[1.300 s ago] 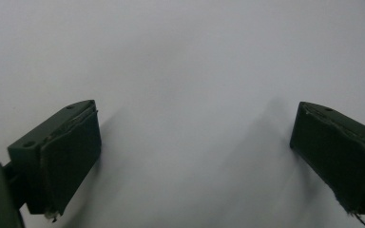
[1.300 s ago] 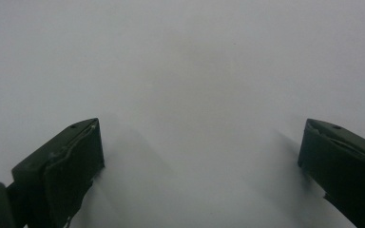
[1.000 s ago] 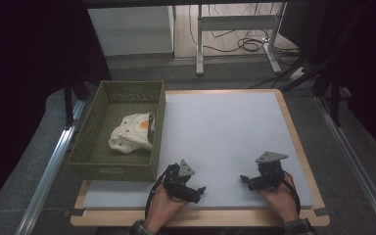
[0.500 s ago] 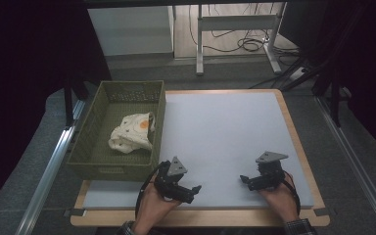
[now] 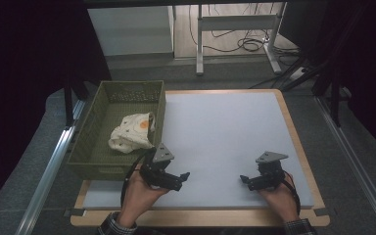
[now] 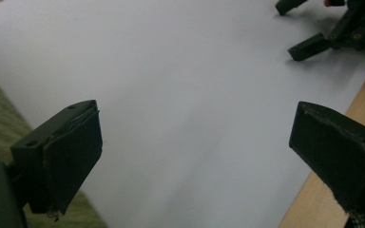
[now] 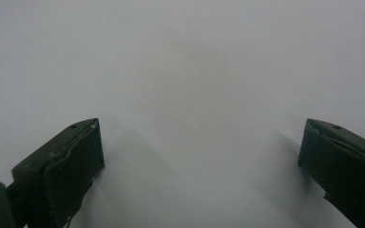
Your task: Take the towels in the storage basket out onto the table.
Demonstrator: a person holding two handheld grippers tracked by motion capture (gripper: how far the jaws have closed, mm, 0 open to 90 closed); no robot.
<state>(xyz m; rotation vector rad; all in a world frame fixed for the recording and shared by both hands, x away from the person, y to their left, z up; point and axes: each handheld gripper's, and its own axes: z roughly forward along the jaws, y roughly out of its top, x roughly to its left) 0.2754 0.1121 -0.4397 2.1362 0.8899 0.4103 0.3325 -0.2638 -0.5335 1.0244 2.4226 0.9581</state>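
My left gripper (image 5: 182,180) is held low over the pale grey mat (image 5: 225,132), near its front left, with its jaws pointing right and standing wide apart. Nothing lies between them in the left gripper view (image 6: 195,142). My right gripper (image 5: 246,182) rests near the mat's front right, points left and is open; the right gripper view (image 7: 199,166) has bare mat between its jaws. That same right gripper (image 6: 332,33) appears far off in the left gripper view. A white cloth with an orange patch (image 5: 129,132) lies crumpled in the green basket (image 5: 85,147).
The green basket stands off the mat's left edge, close behind my left hand. A wooden table rim (image 5: 200,218) frames the mat. Metal rails run along both sides, and a desk frame with cables stands beyond the far edge.
My left gripper has shifted a little to the left and away from the person, closer to the basket's front corner. The right gripper has stayed where it was.
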